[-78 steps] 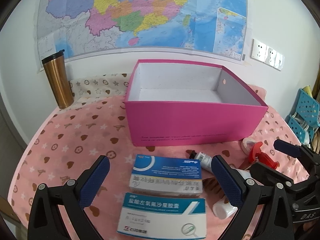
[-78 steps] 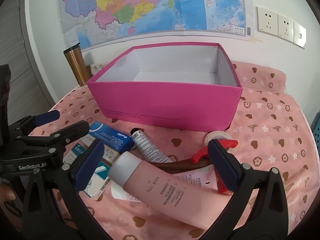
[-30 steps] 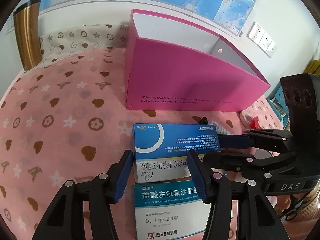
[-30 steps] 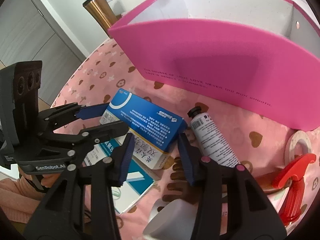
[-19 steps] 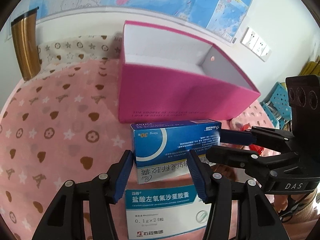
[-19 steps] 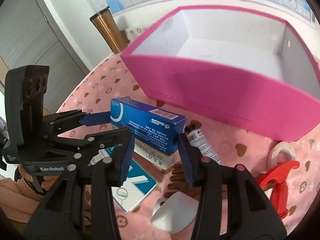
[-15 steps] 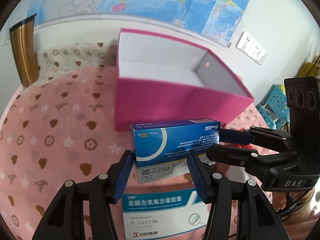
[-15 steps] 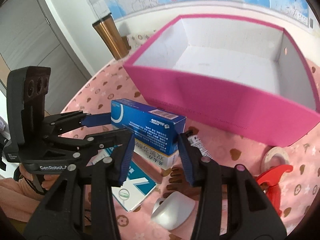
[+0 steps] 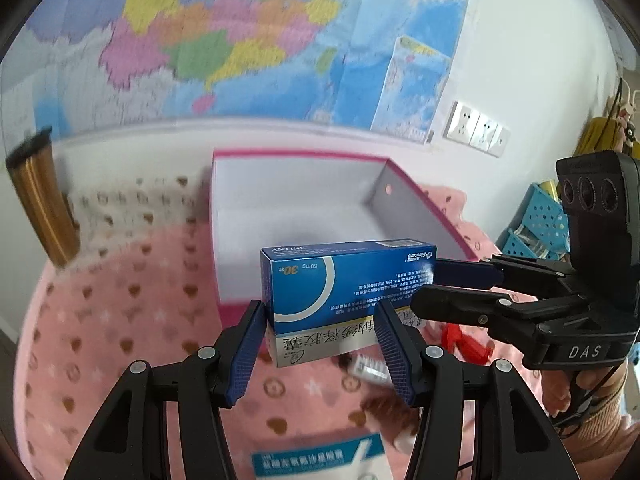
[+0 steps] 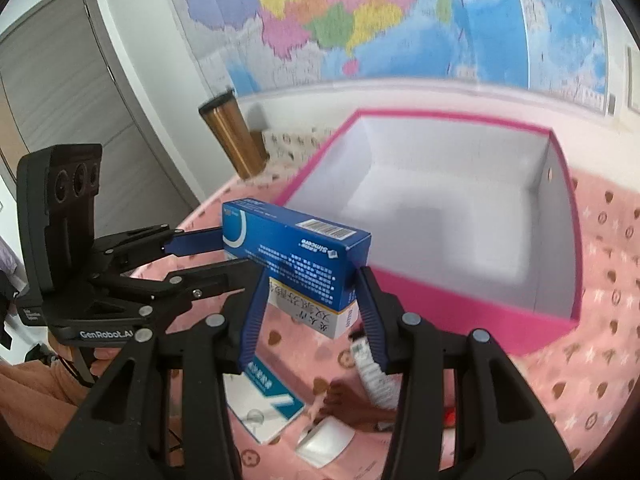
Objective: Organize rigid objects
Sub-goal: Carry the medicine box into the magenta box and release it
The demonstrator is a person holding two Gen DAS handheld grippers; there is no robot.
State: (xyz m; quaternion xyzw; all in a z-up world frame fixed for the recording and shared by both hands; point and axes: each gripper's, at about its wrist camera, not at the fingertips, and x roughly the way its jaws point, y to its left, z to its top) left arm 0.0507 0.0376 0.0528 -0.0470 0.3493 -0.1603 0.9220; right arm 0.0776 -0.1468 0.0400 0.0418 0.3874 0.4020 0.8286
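A blue and white medicine box [image 9: 344,292] hangs in the air just in front of the open pink box [image 9: 304,216]. My left gripper [image 9: 320,344] is shut on the medicine box's near end. My right gripper [image 10: 310,304] is shut on its other end; the medicine box [image 10: 296,252] shows there above the pink box's [image 10: 460,208] front left corner. The right gripper also shows in the left wrist view [image 9: 452,284], and the left gripper in the right wrist view [image 10: 208,248]. The pink box's inside looks empty and white.
A second medicine box [image 9: 320,460] lies on the pink patterned cloth [image 9: 120,320] below. A white tube [image 10: 372,368], a red clamp [image 9: 464,344] and a white bottle cap [image 10: 324,444] lie nearby. A gold tumbler [image 9: 44,200] stands at the back left by the wall.
Both grippers have lifted the blue medicine box higher off the cloth and carried it toward the pink box's front wall. The second medicine box stays on the cloth.
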